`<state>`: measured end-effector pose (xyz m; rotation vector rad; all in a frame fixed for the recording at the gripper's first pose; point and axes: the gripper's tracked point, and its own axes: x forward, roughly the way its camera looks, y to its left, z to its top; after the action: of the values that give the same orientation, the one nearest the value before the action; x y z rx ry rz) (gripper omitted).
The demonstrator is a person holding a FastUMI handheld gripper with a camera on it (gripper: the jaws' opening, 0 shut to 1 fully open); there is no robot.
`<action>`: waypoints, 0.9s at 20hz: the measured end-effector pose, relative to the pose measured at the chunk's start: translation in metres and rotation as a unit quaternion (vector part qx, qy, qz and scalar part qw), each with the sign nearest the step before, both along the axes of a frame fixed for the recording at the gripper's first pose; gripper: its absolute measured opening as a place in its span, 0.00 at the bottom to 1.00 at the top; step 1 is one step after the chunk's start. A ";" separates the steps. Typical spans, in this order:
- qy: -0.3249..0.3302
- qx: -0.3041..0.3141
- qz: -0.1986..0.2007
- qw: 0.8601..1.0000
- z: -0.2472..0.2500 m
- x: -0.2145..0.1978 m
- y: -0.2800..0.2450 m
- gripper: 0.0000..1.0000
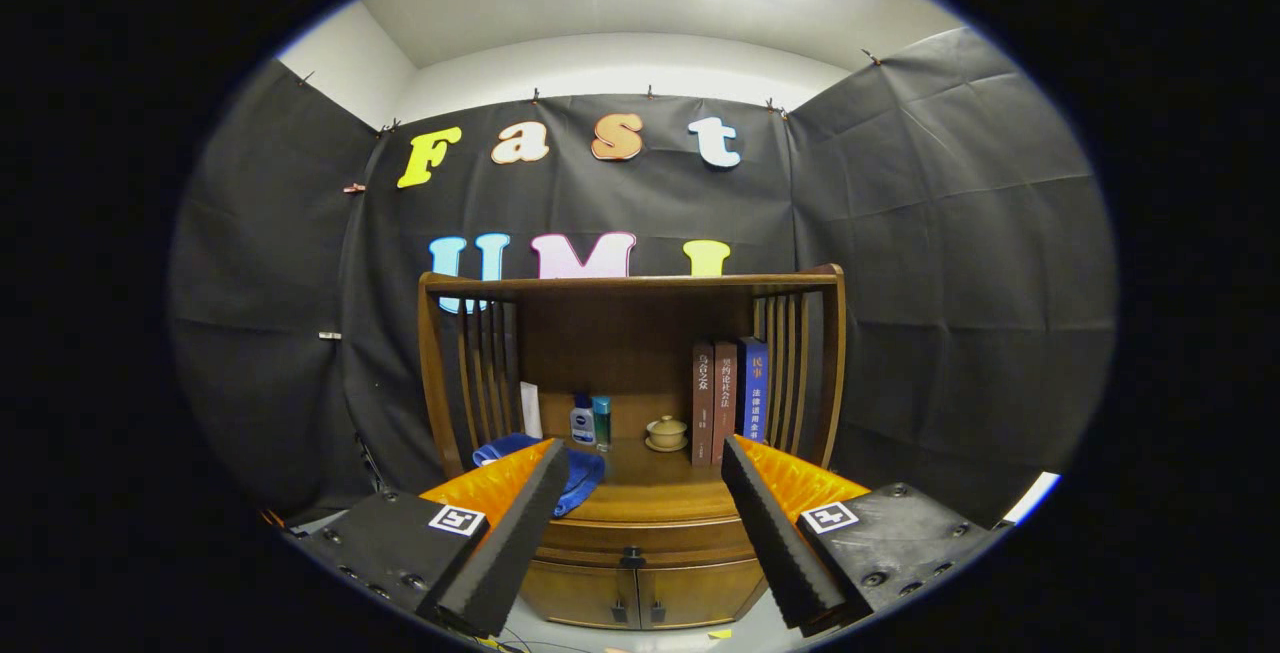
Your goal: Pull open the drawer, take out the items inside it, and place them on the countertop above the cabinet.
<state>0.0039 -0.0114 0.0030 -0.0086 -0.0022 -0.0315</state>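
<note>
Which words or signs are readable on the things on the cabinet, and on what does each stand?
"乌合之众": spine of the left brown book.
"民事": top of the blue book spine; the rest is blurred.
Middle brown book and white bottle: too small to read.
Gripper, fingers apart before the drawer: square markers, no words.

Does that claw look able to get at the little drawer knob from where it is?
Probably yes. The claw is open, and the drawer knob sits between and beyond its fingers, with nothing in between.
</note>
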 end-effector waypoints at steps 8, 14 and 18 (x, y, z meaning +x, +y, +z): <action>0.003 0.009 0.002 1.000 -0.005 -0.001 -0.001 0.99; 0.011 0.006 0.003 1.000 -0.026 0.002 0.002 0.99; 0.008 0.004 0.007 1.000 -0.041 0.009 0.006 0.99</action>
<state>0.0133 -0.0057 -0.0377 -0.0014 0.0134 -0.0182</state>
